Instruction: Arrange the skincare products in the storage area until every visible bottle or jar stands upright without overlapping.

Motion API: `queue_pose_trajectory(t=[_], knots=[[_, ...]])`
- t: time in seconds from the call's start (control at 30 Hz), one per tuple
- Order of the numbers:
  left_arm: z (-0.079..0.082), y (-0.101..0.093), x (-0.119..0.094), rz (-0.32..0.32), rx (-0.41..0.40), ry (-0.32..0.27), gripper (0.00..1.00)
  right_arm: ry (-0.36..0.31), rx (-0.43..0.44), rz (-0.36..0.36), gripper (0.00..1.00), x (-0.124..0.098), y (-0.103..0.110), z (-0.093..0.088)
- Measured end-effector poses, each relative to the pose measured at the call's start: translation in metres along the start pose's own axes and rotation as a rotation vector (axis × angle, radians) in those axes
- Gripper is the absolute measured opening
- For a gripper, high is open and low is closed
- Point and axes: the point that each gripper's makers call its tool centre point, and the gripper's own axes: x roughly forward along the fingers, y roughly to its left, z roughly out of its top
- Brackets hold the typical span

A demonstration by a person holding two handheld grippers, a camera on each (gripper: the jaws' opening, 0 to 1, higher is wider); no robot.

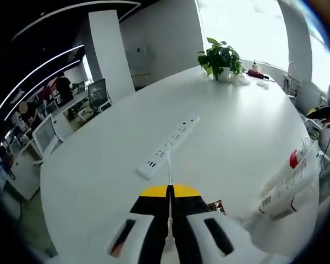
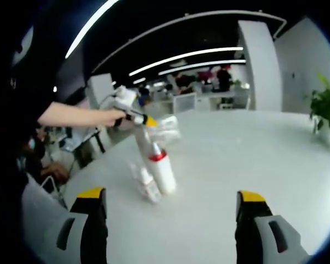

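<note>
The left gripper (image 1: pixel 169 204) has its yellow-tipped jaws pressed together on nothing, over the round white table (image 1: pixel 121 143) near a white power strip (image 1: pixel 168 146). The right gripper (image 2: pixel 170 206) gapes wide – ahead of it a white bottle with a red collar (image 2: pixel 160 169) stands upright, a smaller white tube (image 2: pixel 147 186) touching it.

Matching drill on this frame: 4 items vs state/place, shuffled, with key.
Items:
1. left gripper
2. right gripper
3. power strip
4. plant

States/places:
A. green, near the far edge of the table
B. jaws wide apart
C. white, lying flat on the table just ahead of the left gripper
D. jaws together

Pairs: 1-D, 2-B, 3-C, 4-A
</note>
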Motion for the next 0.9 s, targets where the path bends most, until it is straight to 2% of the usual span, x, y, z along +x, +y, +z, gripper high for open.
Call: queue_pose_trajectory(t=[0.13,0.5,0.7,0.9], knots=[[0.011,0.0,-0.021,0.025,0.032,-0.024,0.0,-0.017,-0.017,0.016,0.96,-0.001,0.005,0.011],[0.027,-0.014,-0.082,0.015,0.038,-0.086,0.0,-0.05,-0.062,0.08,0.97,0.004,0.026,0.033],[0.045,-0.03,-0.118,-0.03,0.046,-0.131,0.0,-0.063,-0.09,0.121,0.98,0.004,0.04,0.042],[0.054,-0.045,-0.142,-0.051,0.063,-0.15,0.0,-0.078,-0.103,0.146,0.98,0.0,0.054,0.048]])
